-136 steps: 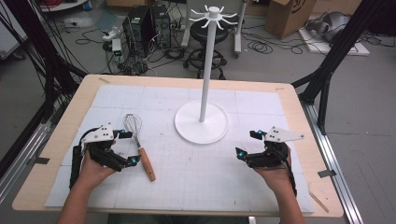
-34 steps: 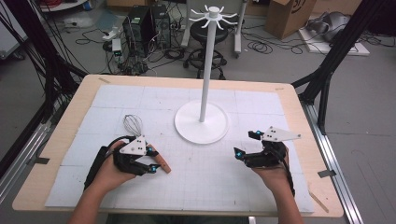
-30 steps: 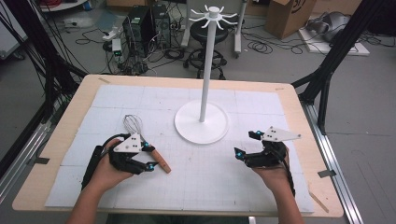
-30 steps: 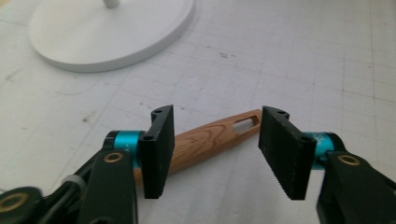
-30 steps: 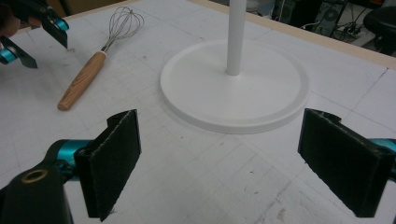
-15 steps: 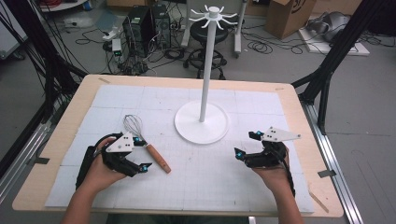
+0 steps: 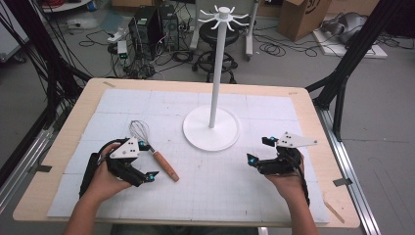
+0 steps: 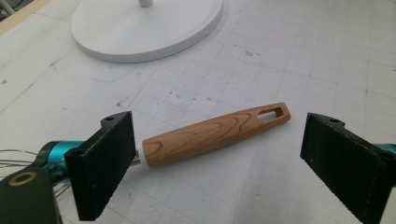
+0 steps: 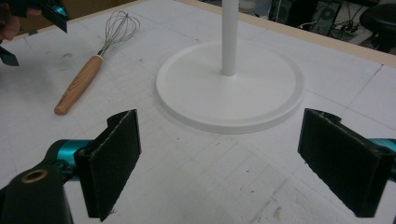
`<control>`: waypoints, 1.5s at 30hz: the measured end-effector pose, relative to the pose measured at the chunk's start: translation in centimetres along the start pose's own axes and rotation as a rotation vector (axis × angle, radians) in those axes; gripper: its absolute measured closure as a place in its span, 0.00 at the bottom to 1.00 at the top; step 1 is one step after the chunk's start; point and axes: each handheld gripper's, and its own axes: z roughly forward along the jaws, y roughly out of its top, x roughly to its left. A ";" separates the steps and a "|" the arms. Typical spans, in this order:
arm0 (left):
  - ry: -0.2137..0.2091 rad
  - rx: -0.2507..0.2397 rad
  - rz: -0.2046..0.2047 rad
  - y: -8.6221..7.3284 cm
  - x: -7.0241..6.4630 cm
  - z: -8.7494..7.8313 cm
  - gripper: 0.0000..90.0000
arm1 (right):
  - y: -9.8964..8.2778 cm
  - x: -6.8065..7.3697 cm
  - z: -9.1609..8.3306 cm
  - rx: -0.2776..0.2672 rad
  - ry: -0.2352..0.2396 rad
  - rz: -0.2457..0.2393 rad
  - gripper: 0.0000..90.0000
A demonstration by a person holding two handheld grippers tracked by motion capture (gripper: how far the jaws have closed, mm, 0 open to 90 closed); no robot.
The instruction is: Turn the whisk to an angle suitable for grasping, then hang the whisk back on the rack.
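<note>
A whisk with a wooden handle and a wire head lies flat on the white gridded mat at the left. My left gripper sits at its near-left side, open. Its jaws have just been opening. In the left gripper view the handle lies on the mat in the wide gap of the left gripper, and neither pad touches it. My right gripper rests open on the mat at the right, with nothing between the jaws, facing the stand's base. The whisk lies far left there.
A white stand with a round base, a tall pole and a crown of hooks rises at the table's middle. The wooden table edge frames the mat. Cables, computer cases and a stool fill the floor beyond.
My left gripper has opened and drawn back to the left off the whisk handle, which stays on the mat. The handle is angled more to the right than several seconds ago. The right hand is still.
</note>
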 end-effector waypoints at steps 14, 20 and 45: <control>0.016 -0.008 -0.003 0.3 0.6 -0.6 0.07 | 0.0 0.2 0.2 0.009 0.001 -0.001 0.14; 0.021 0.014 0.017 0.5 0.4 -0.3 0.07 | 0.0 0.2 -0.1 -0.004 0.006 -0.003 0.14; -0.076 0.343 0.241 4.4 2.4 4.3 0.08 | 0.1 -0.1 -0.6 -0.025 0.005 0.003 0.14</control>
